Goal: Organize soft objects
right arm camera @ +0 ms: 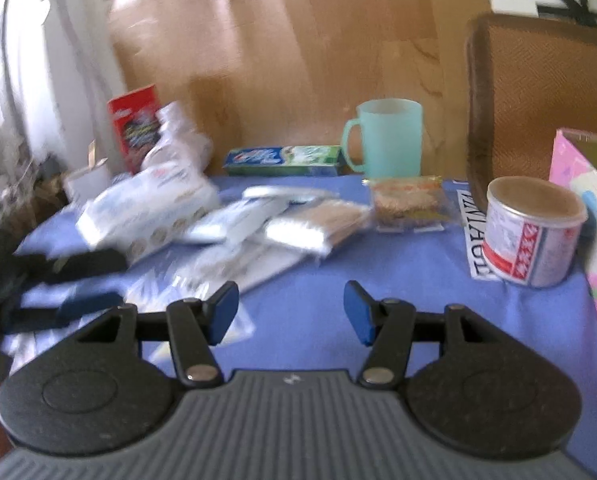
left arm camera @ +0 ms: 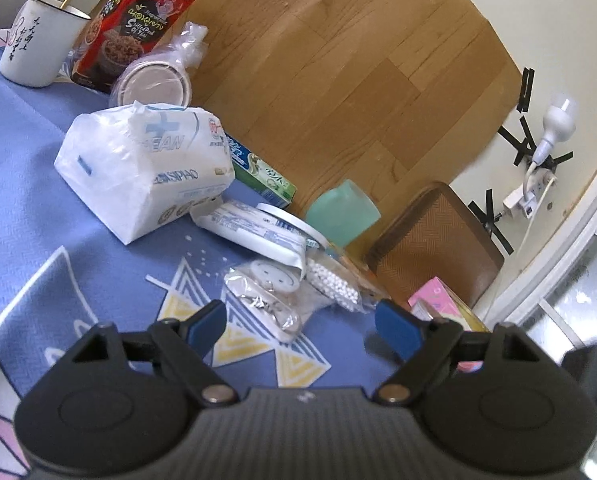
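Both grippers hang over a blue patterned cloth (left arm camera: pixel 26 184) with their blue-padded jaws spread wide and nothing between them. The left gripper (left arm camera: pixel 300 326) points at a small clear packet (left arm camera: pixel 264 300) holding a white smiley-faced disc and some metal bits, which lies just ahead of its fingertips on the yellow-and-white triangle print. Just beyond, a flat white wipes pouch (left arm camera: pixel 258 228) lies against a bag of small white beads (left arm camera: pixel 334 284), and behind those a bulky white tissue pack (left arm camera: pixel 142 168) sits touching a toothpaste box (left arm camera: pixel 262 176) at the far edge of the cloth. A white mug (left arm camera: pixel 38 44), a red noodle box (left arm camera: pixel 134 24) and a wrapped stack of paper bowls (left arm camera: pixel 154 80) crowd the far left corner. The cloth's edge runs close behind the pile, with wood floor beyond and a brown woven chair (left arm camera: pixel 434 244) just off it. The right gripper (right arm camera: pixel 290 312) hovers over bare blue cloth; the open stretch lies ahead and to its right, bounded by a tin can (right arm camera: pixel 534 232), a pink box (right arm camera: pixel 586 208), a snack packet (right arm camera: pixel 408 200) and a green cup (right arm camera: pixel 386 136). This view is blurred on its left.
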A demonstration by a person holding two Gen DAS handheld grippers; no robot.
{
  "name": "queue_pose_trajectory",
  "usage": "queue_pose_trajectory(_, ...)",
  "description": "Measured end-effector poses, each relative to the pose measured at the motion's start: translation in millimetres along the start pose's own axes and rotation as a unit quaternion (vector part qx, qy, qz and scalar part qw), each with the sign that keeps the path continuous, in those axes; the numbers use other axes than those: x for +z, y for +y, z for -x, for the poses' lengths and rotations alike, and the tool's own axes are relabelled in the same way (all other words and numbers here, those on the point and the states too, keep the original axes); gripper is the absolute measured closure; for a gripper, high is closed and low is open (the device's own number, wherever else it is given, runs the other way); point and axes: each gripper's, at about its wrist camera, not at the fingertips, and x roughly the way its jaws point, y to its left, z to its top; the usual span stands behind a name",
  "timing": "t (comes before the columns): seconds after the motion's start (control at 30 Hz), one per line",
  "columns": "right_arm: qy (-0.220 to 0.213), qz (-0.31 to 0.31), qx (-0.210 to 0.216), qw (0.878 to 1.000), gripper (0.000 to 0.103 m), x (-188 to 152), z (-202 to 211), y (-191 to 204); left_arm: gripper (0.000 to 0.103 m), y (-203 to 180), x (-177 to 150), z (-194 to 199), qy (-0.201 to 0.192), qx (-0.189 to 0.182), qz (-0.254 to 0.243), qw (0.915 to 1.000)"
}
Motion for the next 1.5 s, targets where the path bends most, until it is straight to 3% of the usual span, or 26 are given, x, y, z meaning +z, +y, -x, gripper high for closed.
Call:
queue_pose_trajectory(0.1,0.006,-0.051,0.005,0.999,0.045,15.0,-16.6,-14.3,0.019,-5.3,-1.3,-0.4,-0.003,0.004,-0.017,0.9998)
queue_pose_trajectory(0.2,0.018,-0.082,0.013,0.996,0.055,23.4,-32.5,-21.8,0.019,-11.9,-3.3,0.1,-0.005,0.005,-0.038,0.9992)
queue_pose_trajectory(0.27,0.032,-0.086,0.02,0.996,0.081,25.0,-41.3,-22.8,0.019,-16.0,-4.1,-0.5,-0.005,0.006,-0.049,0.9987)
queue_pose_trajectory(0.37,0.041,-0.093,0.02,0.995,0.096,22.2,-45.0,-23.0,0.019,-17.1,-4.4,-1.3,-0.004,0.008,-0.054,0.9985)
queue_pose_trajectory(0.6,0.023,-0.066,0.022,0.997,0.098,7.9,-7.5,-22.6,0.019,-15.7,-3.4,-3.1,0.003,0.009,-0.051,0.9987)
queue_pose_trajectory(0.93,0.02,-0.015,0.039,0.999,0.098,-54.4,76.0,-23.6,0.019,-16.7,-4.3,-8.9,0.027,0.011,-0.054,0.9981)
queue_pose_trajectory(1.0,0.018,-0.005,0.028,0.999,0.094,-63.1,85.2,-26.6,0.019,-19.3,-5.5,-10.6,0.033,0.011,-0.062,0.9975)
queue_pose_trajectory(1.2,-0.002,-0.039,0.009,0.999,0.093,-64.2,90.0,-43.3,0.017,-28.0,-9.9,-16.1,0.055,0.015,-0.088,0.9944)
queue_pose_trajectory(1.33,-0.002,-0.034,0.014,0.999,0.085,-66.8,87.0,-40.2,0.017,-30.5,-11.6,-17.5,0.063,0.015,-0.096,0.9933)
queue_pose_trajectory(1.5,-0.009,-0.011,0.014,1.0,0.067,-69.3,91.0,-36.2,0.017,-29.9,-11.5,-19.3,0.07,0.014,-0.094,0.993)
